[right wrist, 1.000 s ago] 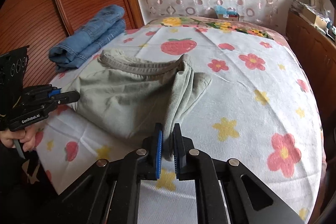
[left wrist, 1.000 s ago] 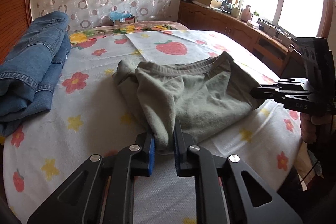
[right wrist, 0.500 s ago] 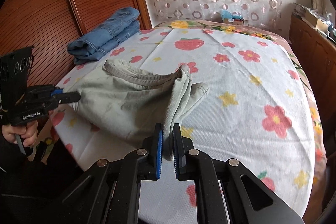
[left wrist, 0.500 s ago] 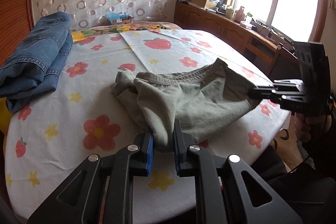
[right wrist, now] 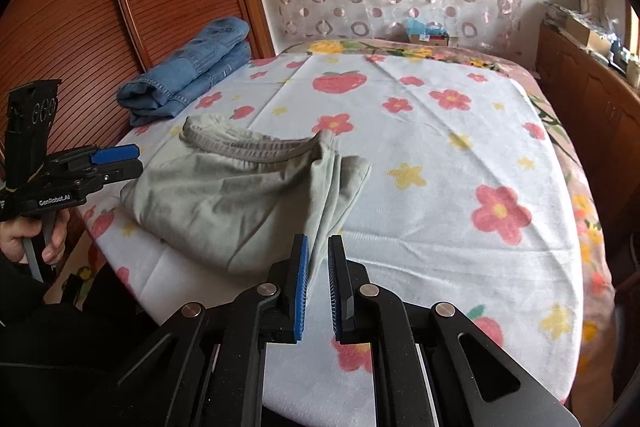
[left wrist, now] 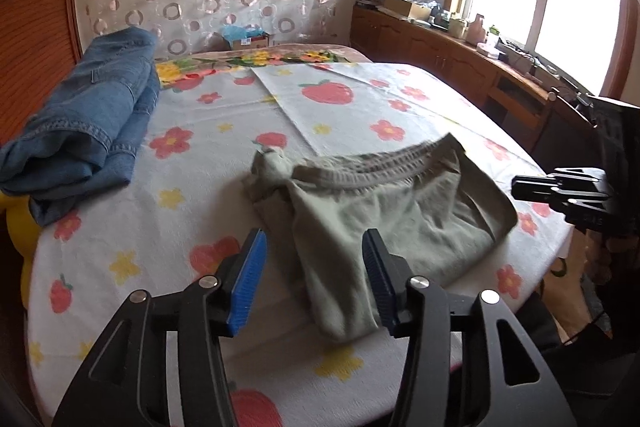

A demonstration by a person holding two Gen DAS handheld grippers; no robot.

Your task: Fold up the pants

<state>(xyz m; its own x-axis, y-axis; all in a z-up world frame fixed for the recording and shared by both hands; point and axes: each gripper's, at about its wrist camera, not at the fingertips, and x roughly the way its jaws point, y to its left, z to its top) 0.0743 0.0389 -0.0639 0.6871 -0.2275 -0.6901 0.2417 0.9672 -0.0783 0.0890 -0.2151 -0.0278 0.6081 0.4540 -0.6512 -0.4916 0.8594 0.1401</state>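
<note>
Left gripper (left wrist: 312,279) opening, pads now clear of the one green pants (left wrist: 384,211) on the bed (left wrist: 200,187), pinched a second ago. Right gripper (right wrist: 318,279) nearly closed, grip on the cloth unclear. One folded jeans (left wrist: 80,131) beyond the pants.

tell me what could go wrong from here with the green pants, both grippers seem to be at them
1. The green pants lie close to the near edge of the bed; released there, they might slide off.
2. The left gripper has its jaws opening with cloth between them; the fold may spring loose.
3. The right gripper has its jaws still nearly closed around a thin edge; pulling away now could drag the fold crooked.
</note>
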